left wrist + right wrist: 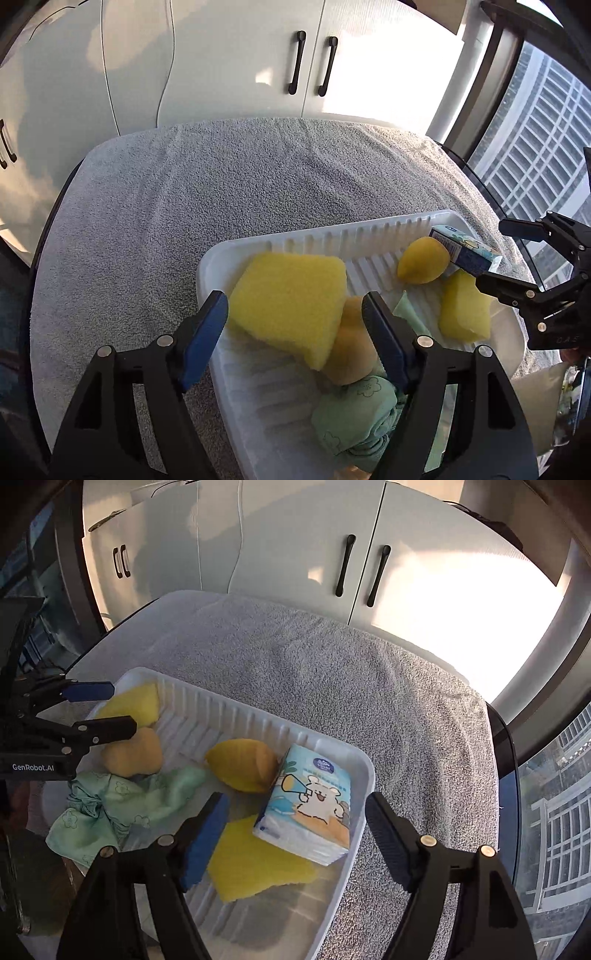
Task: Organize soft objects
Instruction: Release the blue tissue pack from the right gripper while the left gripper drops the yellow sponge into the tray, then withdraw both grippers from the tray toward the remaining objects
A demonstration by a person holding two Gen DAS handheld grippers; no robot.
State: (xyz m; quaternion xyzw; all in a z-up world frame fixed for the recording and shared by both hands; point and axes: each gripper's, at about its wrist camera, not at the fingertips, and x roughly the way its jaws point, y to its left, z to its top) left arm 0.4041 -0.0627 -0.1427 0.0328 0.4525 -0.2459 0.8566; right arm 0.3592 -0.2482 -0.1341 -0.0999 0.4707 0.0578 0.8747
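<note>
A white ribbed tray holds the soft objects. A large yellow sponge lies at its left end, between the fingers of my open left gripper, which hovers just over it. Under it lie an orange sponge and a green cloth. A yellow teardrop sponge, a tissue pack and a second yellow sponge lie at the right end. My right gripper is open above the tissue pack.
A grey towel covers the round table. White cabinets stand behind it. A window is on the right.
</note>
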